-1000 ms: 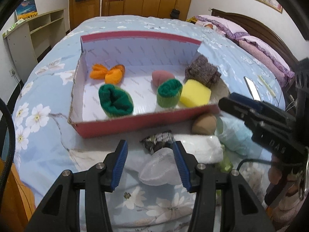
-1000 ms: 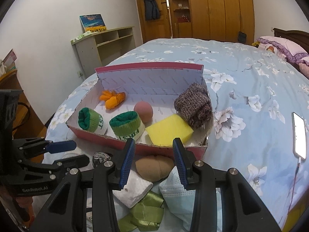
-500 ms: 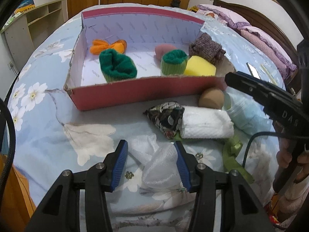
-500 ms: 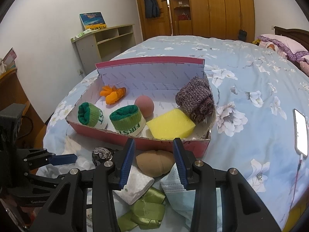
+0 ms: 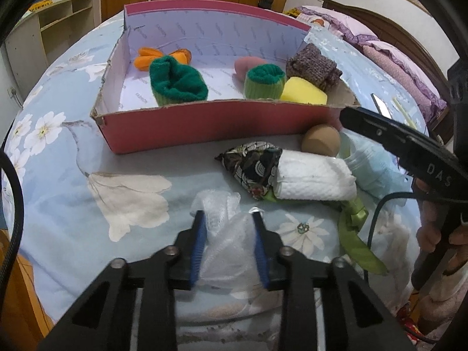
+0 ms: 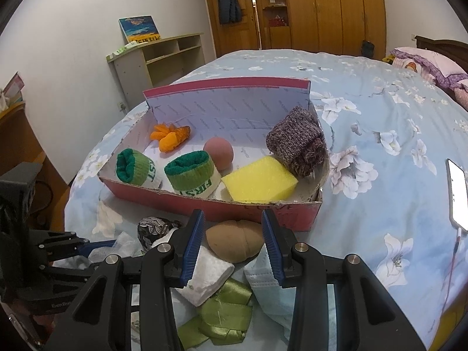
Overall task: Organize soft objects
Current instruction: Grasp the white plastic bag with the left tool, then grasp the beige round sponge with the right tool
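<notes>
Now, left claw [image 5: 228, 219]: narrowed around white mesh pouf [image 5: 222, 234], near the bed's [image 6: 380, 146] foot edge
Right claw [image 6: 232, 225]: wide, empty, over tan sponge [image 6: 234, 244]
Done: socks, yellow sponge [image 6: 259, 181] lie in red box [image 5: 204, 122]
Left: pouf, towel roll [image 5: 313, 180], mask, ribbon outside
Room: floral bedspread, wooden wardrobes

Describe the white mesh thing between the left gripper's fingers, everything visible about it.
The white mesh pouf is a crumpled, translucent bundle of fine netting, soft and loosely bunched. It lies on the floral bedspread in front of the red box, apart from the rolled white towel. The left gripper straddles it, blue pads against its sides, squeezing it slightly. Its near end is hidden by the gripper.
</notes>
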The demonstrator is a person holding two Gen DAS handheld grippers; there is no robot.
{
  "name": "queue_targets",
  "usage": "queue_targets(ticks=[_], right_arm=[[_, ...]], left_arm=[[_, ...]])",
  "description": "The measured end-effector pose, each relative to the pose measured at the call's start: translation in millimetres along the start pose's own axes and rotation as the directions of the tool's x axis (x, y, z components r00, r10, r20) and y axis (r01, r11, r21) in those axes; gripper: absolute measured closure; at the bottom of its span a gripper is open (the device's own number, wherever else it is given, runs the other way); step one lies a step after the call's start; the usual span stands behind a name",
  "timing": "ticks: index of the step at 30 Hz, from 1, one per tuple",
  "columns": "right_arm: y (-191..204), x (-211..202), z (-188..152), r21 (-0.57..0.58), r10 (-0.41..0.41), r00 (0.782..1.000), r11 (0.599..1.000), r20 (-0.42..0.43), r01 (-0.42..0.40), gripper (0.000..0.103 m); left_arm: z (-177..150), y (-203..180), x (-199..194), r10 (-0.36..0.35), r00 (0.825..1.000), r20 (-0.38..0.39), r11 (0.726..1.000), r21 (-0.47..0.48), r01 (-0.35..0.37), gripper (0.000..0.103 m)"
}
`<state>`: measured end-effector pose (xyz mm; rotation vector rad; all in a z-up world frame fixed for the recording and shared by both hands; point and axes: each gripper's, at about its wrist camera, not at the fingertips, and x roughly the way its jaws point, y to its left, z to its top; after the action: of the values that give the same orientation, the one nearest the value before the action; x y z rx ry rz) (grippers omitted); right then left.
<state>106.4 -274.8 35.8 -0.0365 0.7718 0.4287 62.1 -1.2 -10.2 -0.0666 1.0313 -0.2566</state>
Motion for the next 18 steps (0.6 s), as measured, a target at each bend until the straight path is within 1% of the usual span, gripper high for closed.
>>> queue_targets(ticks=[2, 8, 15, 18], right_arm=[[0, 0, 0, -0.001, 0.000, 1.000, 1.000, 0.000, 0.000, 0.062], [0, 1, -1, 0.001, 0.004, 1.000, 1.000, -0.005, -0.004, 0.062], [3, 7, -5, -0.010, 0.001, 1.000, 1.000, -0.023, -0.001, 0.062], [2, 13, -6, -0.012, -0.008, 0.999, 1.000, -0.047, 0.007, 0.062]], left_arm=[[1, 2, -4, -0.007, 1.000, 0.012, 1.000, -0.001, 0.007, 0.080], [5, 4, -19, -0.007, 0.998, 0.060, 1.000, 0.007, 0.006, 0.085], [13, 13, -33, 0.013, 0.994, 0.113, 1.000, -0.011, -0.011, 0.086], [17, 17, -37, 0.023, 0.991, 0.131, 1.000, -0.020, -0.020, 0.086]])
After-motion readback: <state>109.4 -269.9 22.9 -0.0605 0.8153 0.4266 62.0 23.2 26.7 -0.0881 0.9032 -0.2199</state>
